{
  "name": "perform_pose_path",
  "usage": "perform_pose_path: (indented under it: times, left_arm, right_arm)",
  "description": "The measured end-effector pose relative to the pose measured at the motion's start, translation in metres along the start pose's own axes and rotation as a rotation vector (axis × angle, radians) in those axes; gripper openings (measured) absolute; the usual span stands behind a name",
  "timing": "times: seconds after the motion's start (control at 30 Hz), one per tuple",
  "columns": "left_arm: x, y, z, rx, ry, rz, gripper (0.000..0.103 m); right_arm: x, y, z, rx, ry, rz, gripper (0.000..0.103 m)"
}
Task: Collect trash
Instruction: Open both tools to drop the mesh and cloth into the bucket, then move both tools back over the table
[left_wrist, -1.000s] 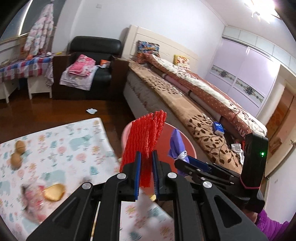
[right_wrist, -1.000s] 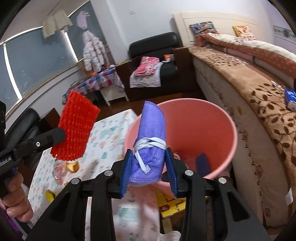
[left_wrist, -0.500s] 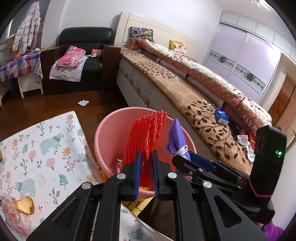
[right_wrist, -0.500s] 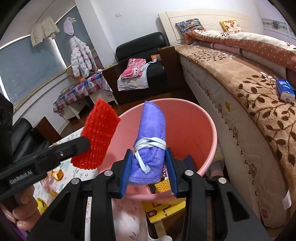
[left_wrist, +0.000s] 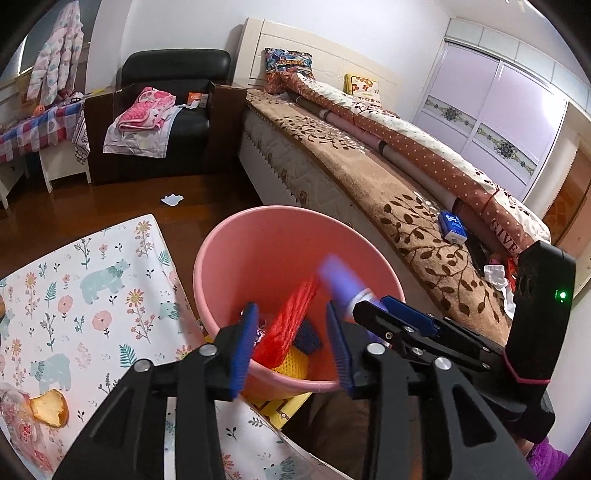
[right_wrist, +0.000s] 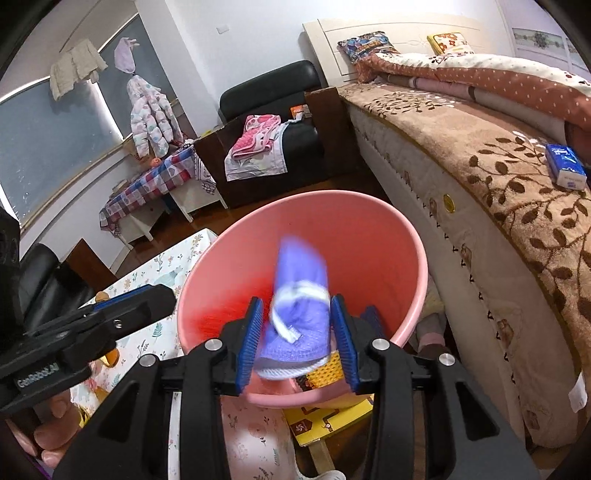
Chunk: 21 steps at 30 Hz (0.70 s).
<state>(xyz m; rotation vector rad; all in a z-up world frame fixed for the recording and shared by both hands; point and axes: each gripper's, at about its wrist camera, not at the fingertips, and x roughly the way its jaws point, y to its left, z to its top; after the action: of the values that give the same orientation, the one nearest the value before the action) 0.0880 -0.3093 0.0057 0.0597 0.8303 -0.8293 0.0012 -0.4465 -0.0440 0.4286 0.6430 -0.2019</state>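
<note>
Bedroom stuff is all around you: a big bed on the right, a black chair at the back, and a table with a flower-and-bear cloth down on the left. On that cloth, near the left edge, a bit of bread lies on a crinkly wrapper; that looks like trash you have left to pick up. Next along is your left gripper. Its fingers are spread apart, with nothing pinched, and the red net sits loose between them, tipping down into the pink bucket. Yellow and dark blue bits are already at the bottom, so some trash is in. Then comes your right gripper, over the same bucket. Its fingers look apart too, and the purple mask is blurry between them, so I think it is dropping, but I can't be sure it is free. These two pieces look about done. On the floor at the back lies a small white scrap, and a blue tissue pack rests on the bed; I can't tell if those are trash. Your two grippers are very close side by side over the bucket, so mind they don't bump.
</note>
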Motion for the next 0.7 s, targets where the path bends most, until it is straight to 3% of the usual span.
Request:
perform_pose_path:
  times: [0.33, 0.7]
  left_arm:
    - [-0.021, 0.005, 0.002, -0.016, -0.030, 0.010, 0.039]
    - [-0.054, 0.009, -0.017, -0.026, -0.046, 0.094, 0.039]
  right_arm:
    - [-0.010, 0.005, -0.003, -0.014, -0.011, -0.005, 0.040]
    - [-0.036, 0.040, -0.014, -0.081, -0.031, 0.040, 0.040]
